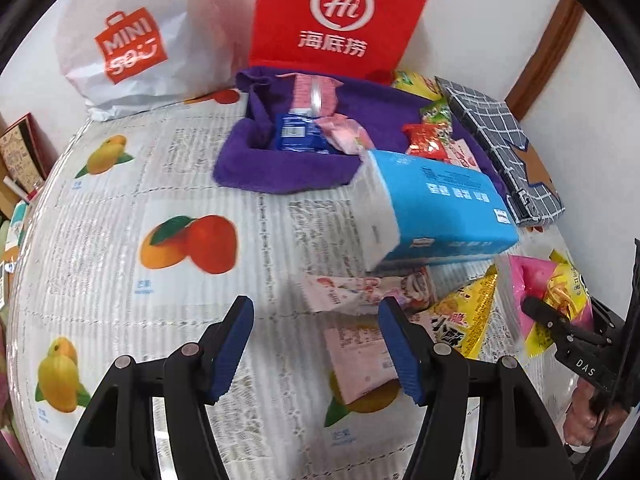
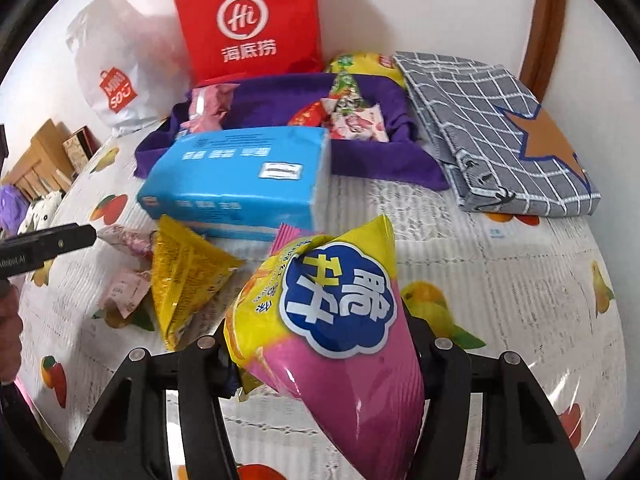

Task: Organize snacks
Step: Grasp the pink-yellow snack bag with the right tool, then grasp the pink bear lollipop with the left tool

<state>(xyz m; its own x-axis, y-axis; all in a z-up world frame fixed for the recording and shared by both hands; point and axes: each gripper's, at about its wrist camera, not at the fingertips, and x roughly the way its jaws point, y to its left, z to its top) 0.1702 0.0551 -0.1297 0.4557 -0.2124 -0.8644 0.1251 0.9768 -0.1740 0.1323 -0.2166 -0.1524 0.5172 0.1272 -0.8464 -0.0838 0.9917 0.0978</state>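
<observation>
Done: several snacks [image 2: 352,120] already lay in my purple bin [image 2: 376,160].
Right gripper [image 2: 320,364]: I clenched the chip bag [image 2: 340,320].
Left gripper [image 1: 316,344]: released, empty.
Left: yellow packet [image 2: 184,276], pink wrappers [image 1: 360,356] on table [image 1: 120,208].

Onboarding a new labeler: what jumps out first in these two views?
The pink-and-yellow snack bag clamped in the right gripper fills the right wrist view. Behind it a blue tissue pack lies in front of the purple cloth basket, with a red paper bag against the wall. The left gripper hangs open over the fruit-print tablecloth.
</observation>
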